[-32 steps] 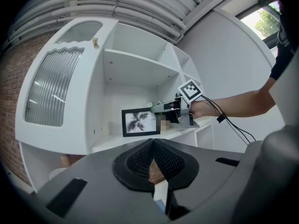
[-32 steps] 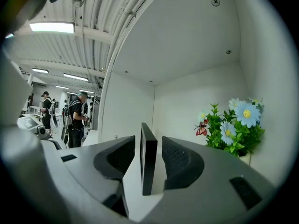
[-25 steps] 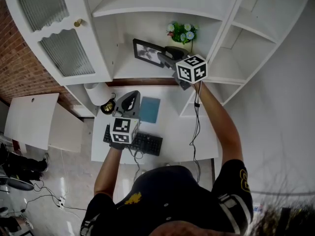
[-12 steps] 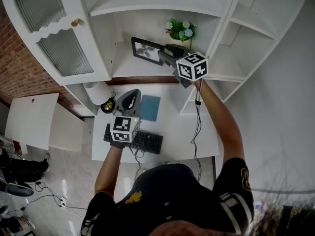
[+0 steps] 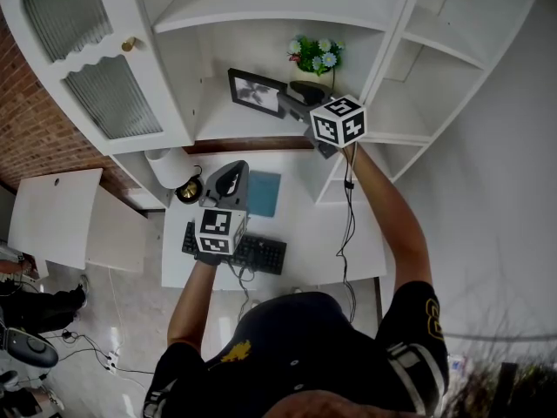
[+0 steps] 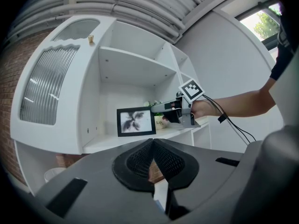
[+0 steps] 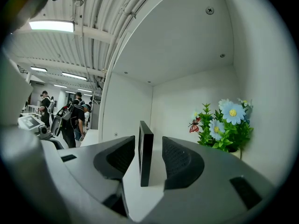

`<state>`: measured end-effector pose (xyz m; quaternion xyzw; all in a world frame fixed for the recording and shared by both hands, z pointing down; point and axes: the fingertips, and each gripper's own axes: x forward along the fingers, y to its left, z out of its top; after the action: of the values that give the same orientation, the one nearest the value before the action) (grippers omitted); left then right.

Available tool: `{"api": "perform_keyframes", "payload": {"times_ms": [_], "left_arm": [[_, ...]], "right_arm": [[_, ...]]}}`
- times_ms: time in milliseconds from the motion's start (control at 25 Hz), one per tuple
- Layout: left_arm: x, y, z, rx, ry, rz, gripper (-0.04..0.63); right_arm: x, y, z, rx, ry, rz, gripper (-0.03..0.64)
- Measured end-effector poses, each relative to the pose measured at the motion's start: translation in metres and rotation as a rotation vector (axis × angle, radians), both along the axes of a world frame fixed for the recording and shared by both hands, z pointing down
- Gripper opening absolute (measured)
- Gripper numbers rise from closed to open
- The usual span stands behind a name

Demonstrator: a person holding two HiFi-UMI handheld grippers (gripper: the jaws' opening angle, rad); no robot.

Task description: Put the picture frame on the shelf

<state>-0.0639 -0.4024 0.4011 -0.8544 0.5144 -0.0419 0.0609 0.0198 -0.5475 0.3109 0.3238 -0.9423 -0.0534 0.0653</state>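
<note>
A black picture frame with a dark flower print stands upright on the white shelf. In the left gripper view the picture frame faces the camera. My right gripper is open around the frame's right end. In the right gripper view the frame is edge-on between the jaws, with a gap on each side, and rests on the shelf board. My left gripper hovers above the desk, shut and with nothing in it; its pads meet.
A pot of blue and white flowers stands just right of the frame, near the shelf's side wall. A glass cabinet door hangs open at the left. On the desk lie a keyboard and a blue notebook.
</note>
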Motion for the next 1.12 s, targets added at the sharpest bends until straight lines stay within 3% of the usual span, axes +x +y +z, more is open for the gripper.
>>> {"api": "perform_keyframes", "payload": {"times_ms": [240, 680, 920, 1120], "left_arm": [[0.001, 0.0, 0.001, 0.002, 0.004, 0.003, 0.018], [0.003, 0.002, -0.001, 0.003, -0.007, 0.016, 0.018], [-0.002, 0.006, -0.017, 0.079, 0.037, 0.001, 0.018], [-0.007, 0.01, -0.023, 0.121, 0.039, -0.021, 0.018]], "right_arm": [[0.001, 0.002, -0.001, 0.001, -0.007, -0.007, 0.169], [0.004, 0.007, -0.003, 0.029, 0.01, 0.003, 0.067], [0.009, 0.01, 0.002, 0.012, 0.014, 0.01, 0.027], [0.013, 0.026, 0.009, 0.004, -0.046, 0.023, 0.006]]}}
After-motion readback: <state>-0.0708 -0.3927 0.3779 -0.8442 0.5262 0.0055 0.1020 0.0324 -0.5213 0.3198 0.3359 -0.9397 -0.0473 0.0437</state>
